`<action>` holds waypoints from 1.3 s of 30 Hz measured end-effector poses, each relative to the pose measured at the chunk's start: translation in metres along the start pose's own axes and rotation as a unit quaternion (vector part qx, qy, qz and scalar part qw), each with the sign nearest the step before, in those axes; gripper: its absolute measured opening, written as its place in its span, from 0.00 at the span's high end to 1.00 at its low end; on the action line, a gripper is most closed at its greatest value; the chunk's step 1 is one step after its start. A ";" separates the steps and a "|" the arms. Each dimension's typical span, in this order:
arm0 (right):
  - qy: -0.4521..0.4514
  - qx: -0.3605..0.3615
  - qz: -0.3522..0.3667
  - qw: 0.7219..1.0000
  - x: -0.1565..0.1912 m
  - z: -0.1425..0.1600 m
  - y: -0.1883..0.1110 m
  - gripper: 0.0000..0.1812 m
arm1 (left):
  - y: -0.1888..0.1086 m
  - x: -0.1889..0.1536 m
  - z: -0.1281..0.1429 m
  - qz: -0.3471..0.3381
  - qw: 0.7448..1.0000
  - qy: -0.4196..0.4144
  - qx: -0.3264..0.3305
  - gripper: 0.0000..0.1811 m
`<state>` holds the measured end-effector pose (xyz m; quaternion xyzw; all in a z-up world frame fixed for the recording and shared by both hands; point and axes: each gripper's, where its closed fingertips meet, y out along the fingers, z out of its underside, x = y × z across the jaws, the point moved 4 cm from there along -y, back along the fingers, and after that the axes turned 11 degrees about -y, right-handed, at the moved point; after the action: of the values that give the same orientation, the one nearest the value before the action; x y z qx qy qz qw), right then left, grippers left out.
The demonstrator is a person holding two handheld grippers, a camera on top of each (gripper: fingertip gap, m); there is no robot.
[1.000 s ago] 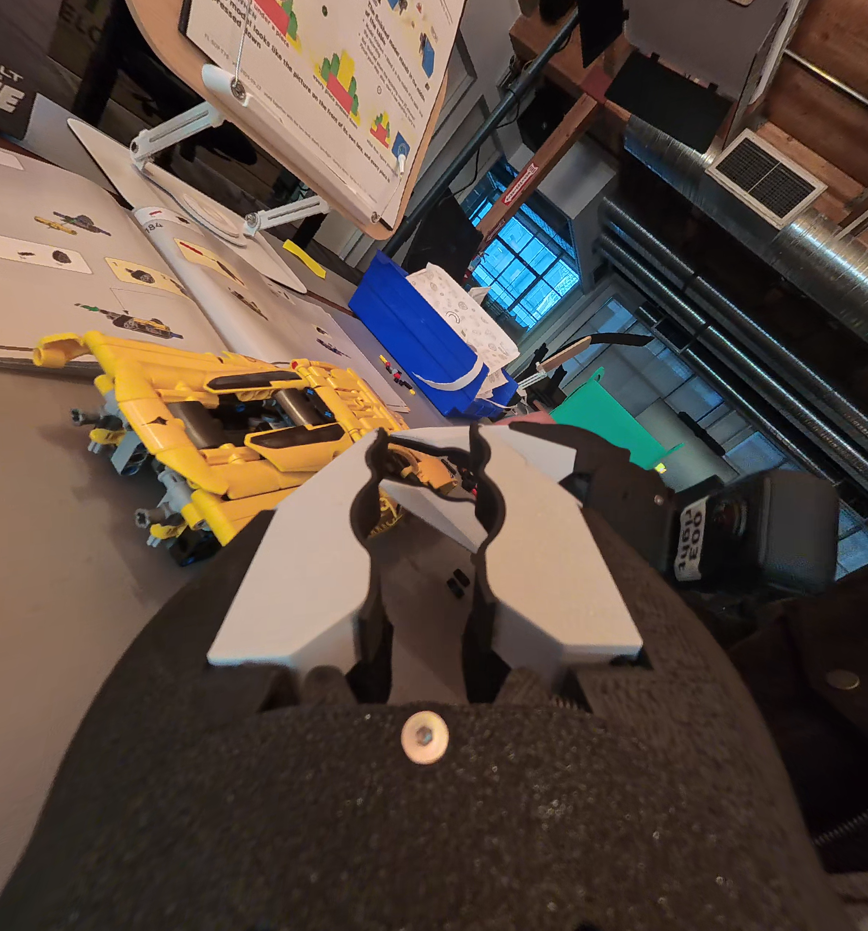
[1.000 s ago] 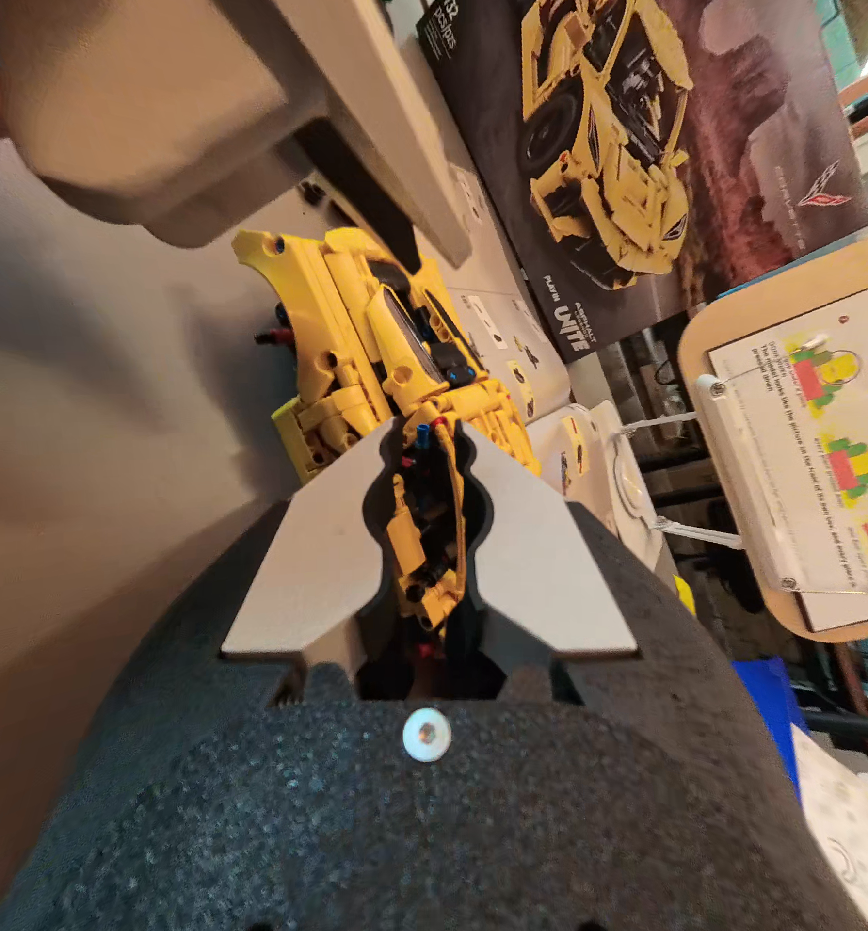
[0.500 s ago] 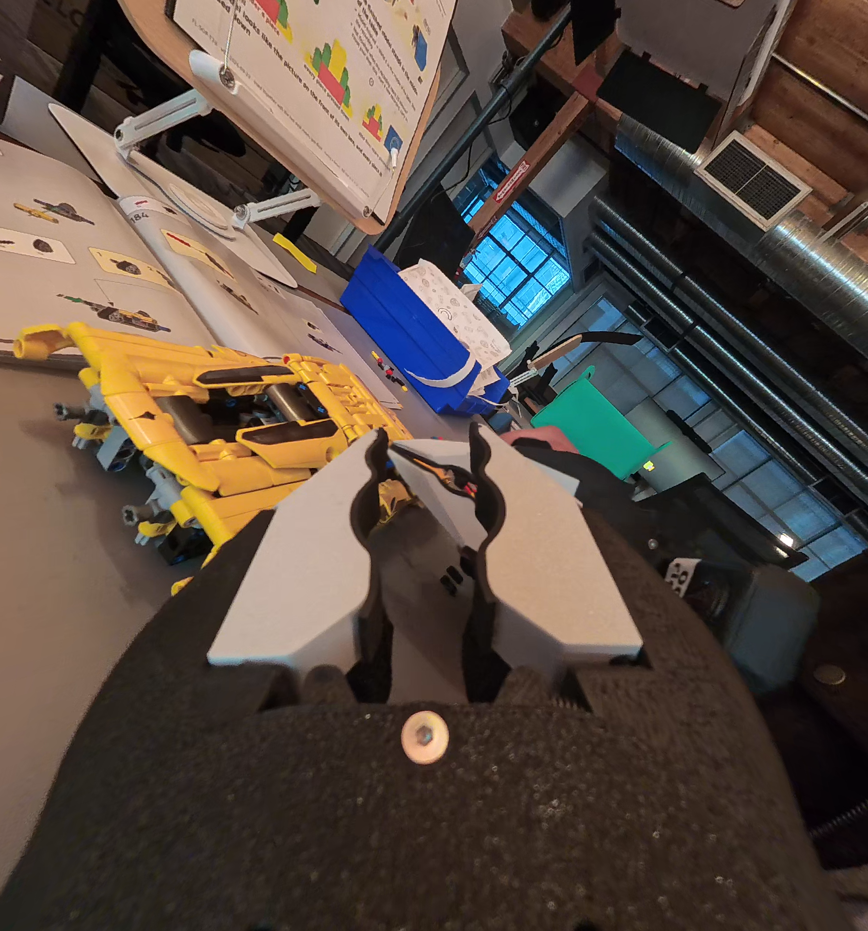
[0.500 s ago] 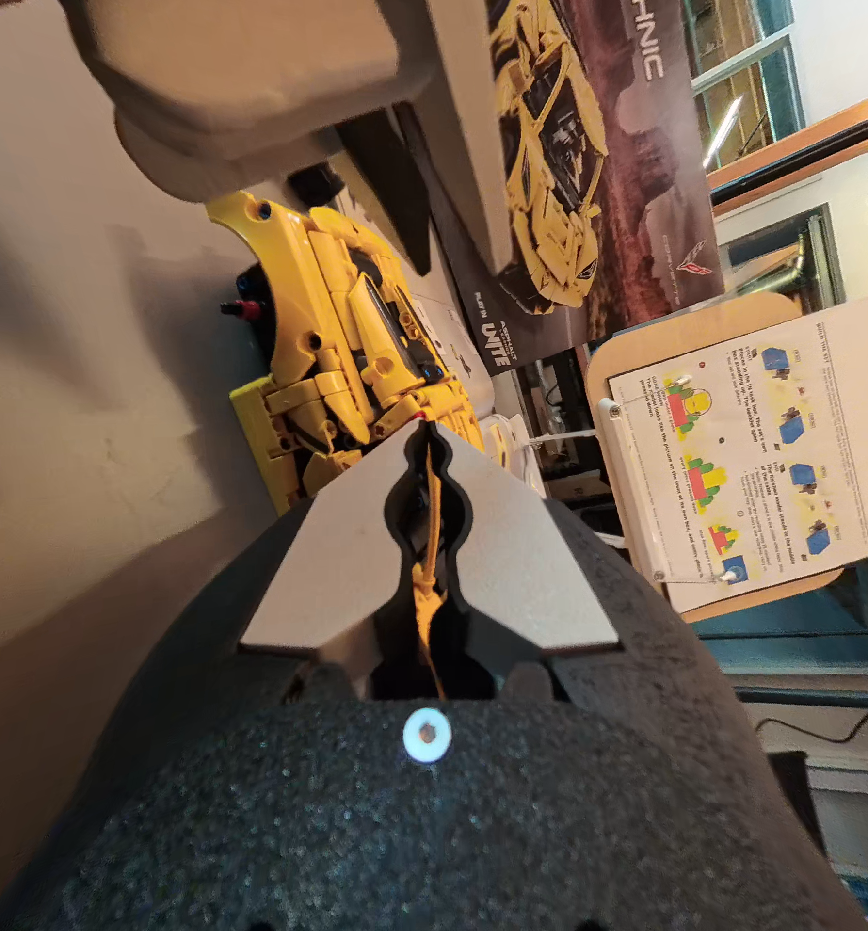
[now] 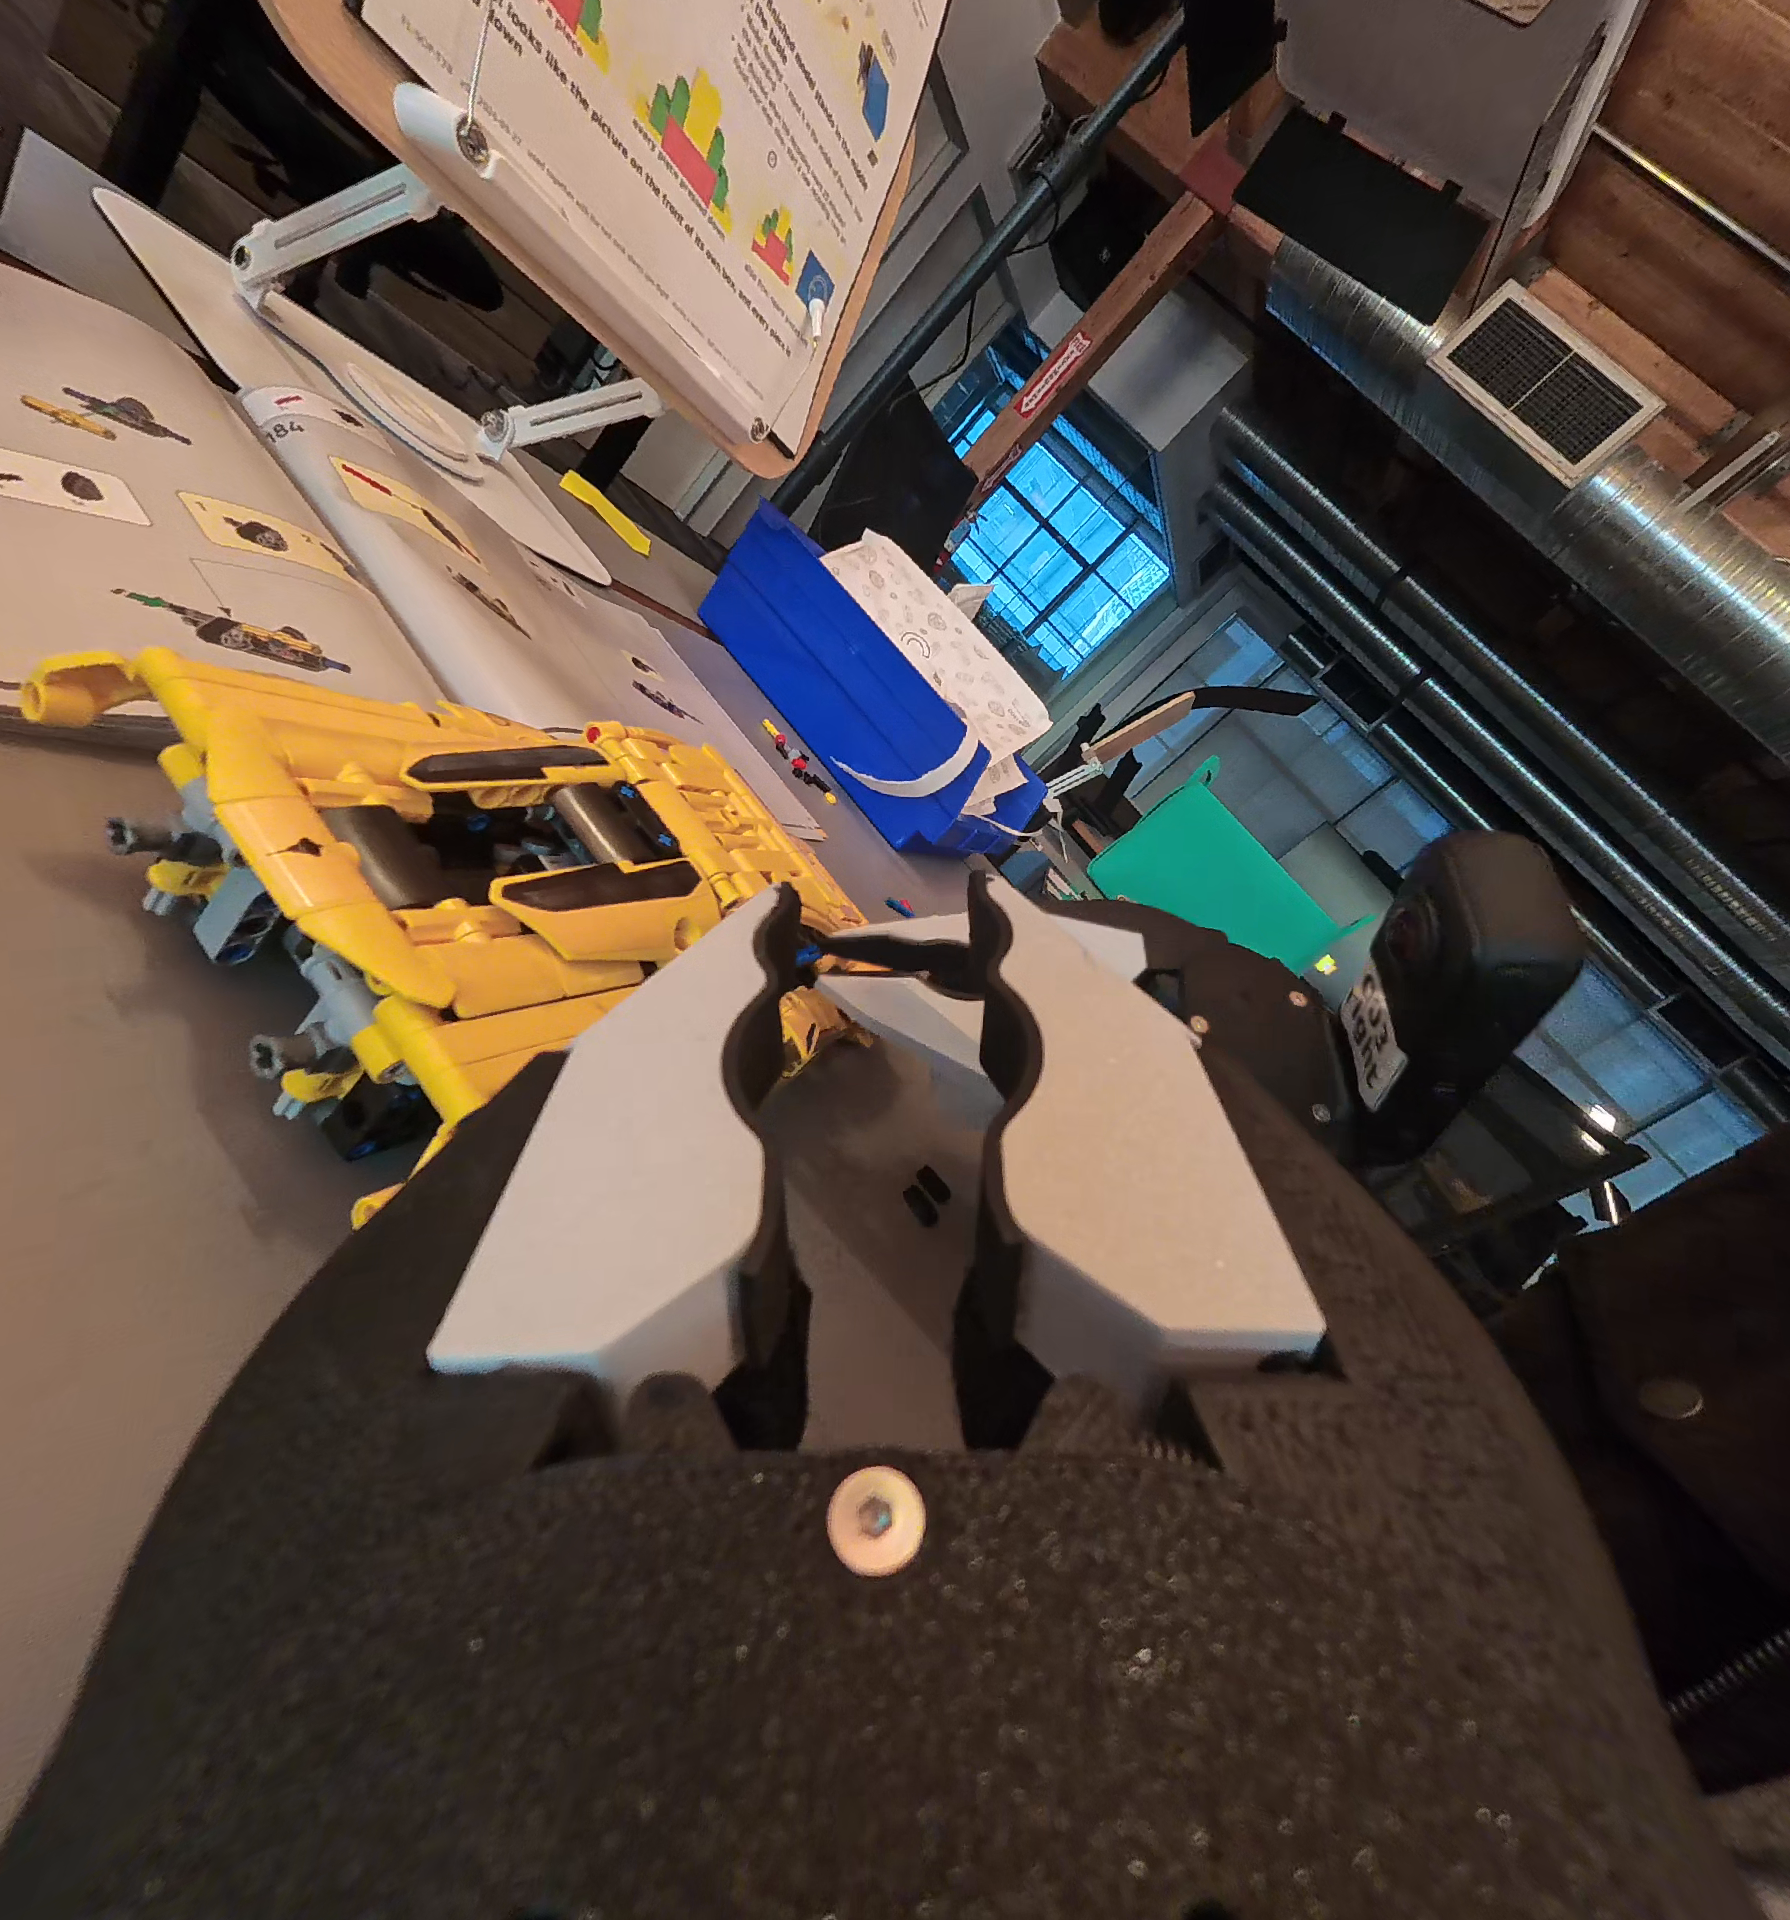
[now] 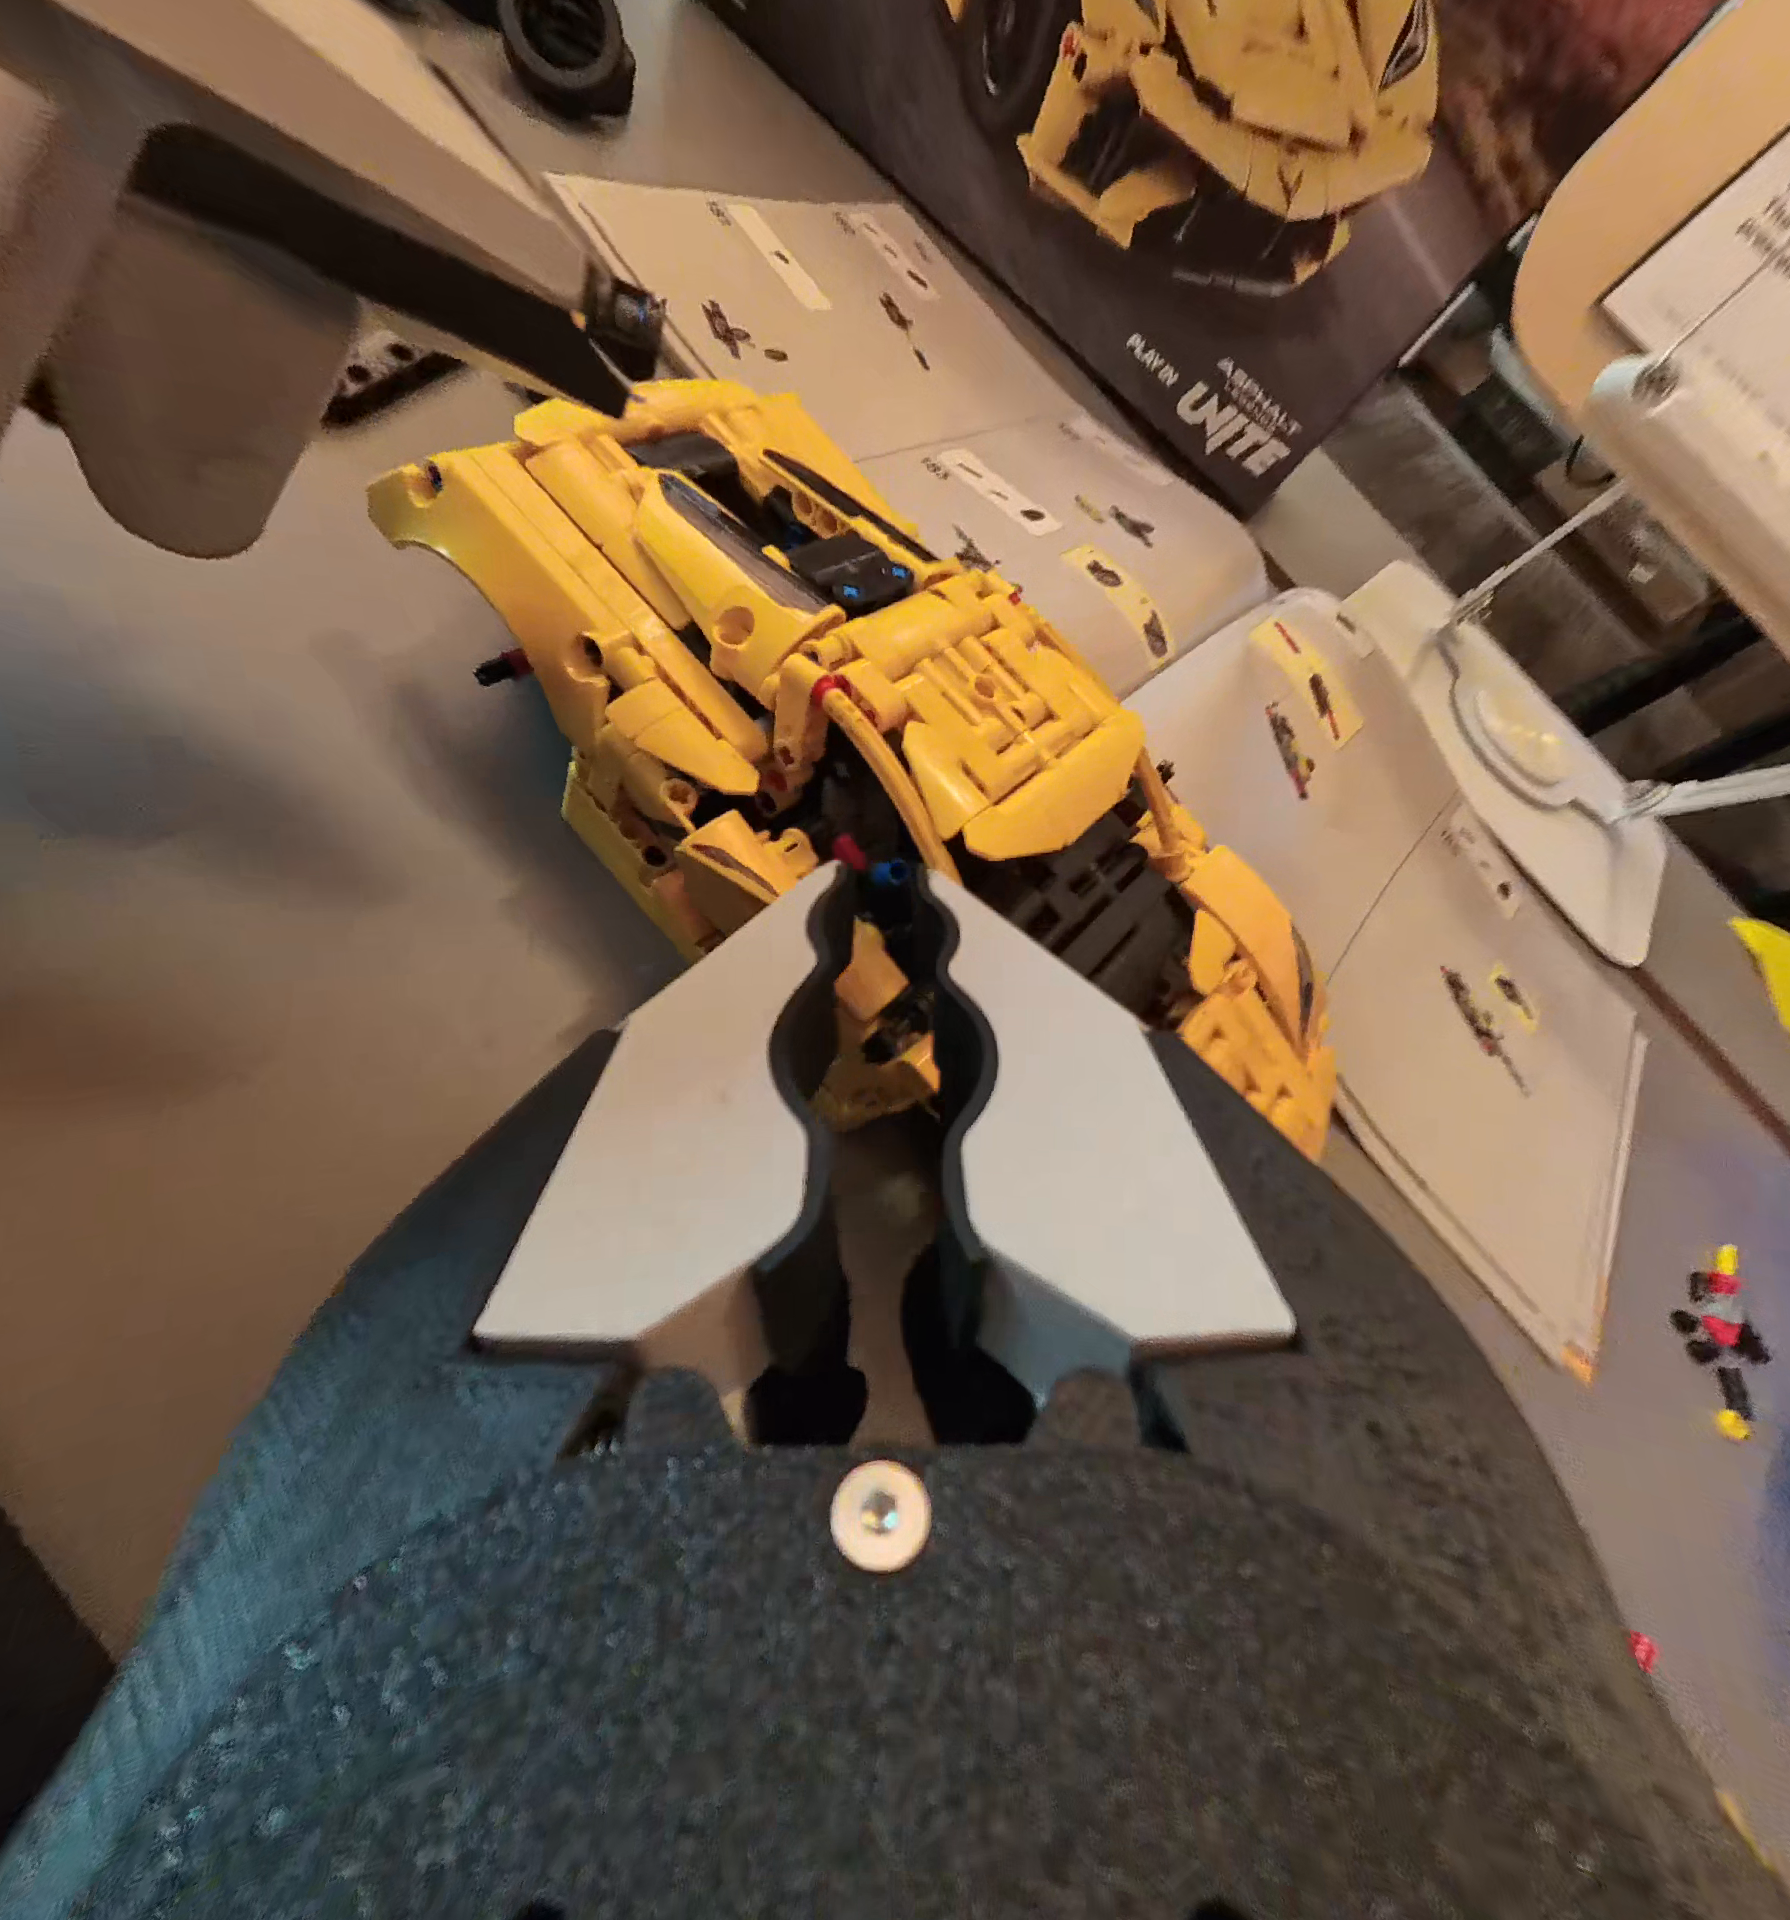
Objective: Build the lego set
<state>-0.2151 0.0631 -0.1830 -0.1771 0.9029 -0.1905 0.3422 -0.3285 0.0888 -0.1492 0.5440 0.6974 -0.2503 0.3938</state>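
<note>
Moved: your right gripper (image 6: pixel 883 883) has swung from edge-on to looking down over the yellow car (image 6: pixel 870 717) on the table (image 6: pixel 195 935)
Right jaws: narrowly parted around a small yellow sub-assembly (image 6: pixel 886 1039); firm contact unclear
Left gripper (image 5: pixel 875 914): released, empty, just beside the car's end
Meaning: you look lined up to seat that piece

Grey table (image 5: pixel 60 1091) carries the half-built yellow car (image 5: pixel 434 862), an open instruction booklet (image 5: pixel 91 499) behind it, a blue bin (image 5: pixel 818 675), and loose small pieces (image 6: pixel 1717 1340), pins perhaps, too blurred to call.
</note>
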 end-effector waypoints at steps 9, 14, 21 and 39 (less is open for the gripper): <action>0.189 0.007 -0.051 0.981 0.000 0.003 0.003 0.92 | 0.000 -0.001 0.001 0.003 1.000 -0.002 0.002 0.82; 0.250 0.004 -0.045 0.967 0.000 0.002 0.008 0.94 | 0.000 -0.001 0.001 0.006 1.000 -0.006 0.000 0.82; 0.260 0.007 -0.037 0.965 -0.002 0.005 0.012 1.00 | 0.001 -0.002 0.002 0.011 1.000 -0.009 0.002 0.82; 0.101 -0.029 -0.142 0.984 -0.001 -0.004 -0.018 0.85 | -0.003 0.001 -0.003 0.018 0.999 -0.036 -0.015 0.82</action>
<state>-0.2137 0.0490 -0.1708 -0.2929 0.9037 -0.2279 0.2135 -0.3327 0.0907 -0.1490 0.5410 0.6768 -0.2521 0.4309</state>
